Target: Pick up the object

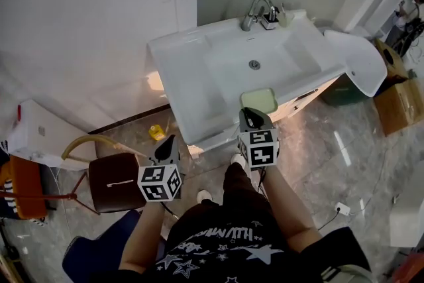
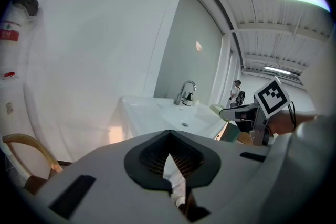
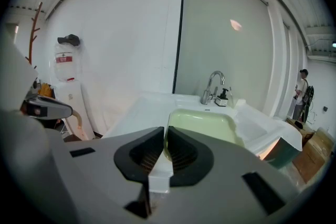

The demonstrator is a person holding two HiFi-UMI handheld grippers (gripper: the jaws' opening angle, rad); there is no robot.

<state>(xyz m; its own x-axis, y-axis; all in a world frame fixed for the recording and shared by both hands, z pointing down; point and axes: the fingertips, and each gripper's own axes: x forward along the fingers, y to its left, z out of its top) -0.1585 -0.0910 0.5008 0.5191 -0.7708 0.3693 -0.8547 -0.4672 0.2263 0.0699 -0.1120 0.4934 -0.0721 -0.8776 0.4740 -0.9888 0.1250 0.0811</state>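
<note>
A pale green shallow tray (image 1: 260, 100) rests at the front edge of the white sink (image 1: 199, 76). My right gripper (image 1: 248, 113) is shut on its near rim. In the right gripper view the tray (image 3: 202, 123) stretches out ahead of the jaws, and the gripper (image 3: 165, 136) pinches its edge between the dark pads. My left gripper (image 1: 170, 141) hangs lower, to the left of the sink over the floor, shut and holding nothing. In the left gripper view the left gripper (image 2: 169, 136) has its tips meeting, and the right gripper (image 2: 231, 111) shows at the sink's front.
A chrome faucet (image 1: 258, 10) and a soap bottle (image 3: 224, 96) stand at the sink's back. A white panel (image 1: 361, 59) leans at the sink's right, with a cardboard box (image 1: 401, 103) beyond. A brown chair (image 1: 112, 182) and a yellow item (image 1: 157, 132) sit on the floor at left.
</note>
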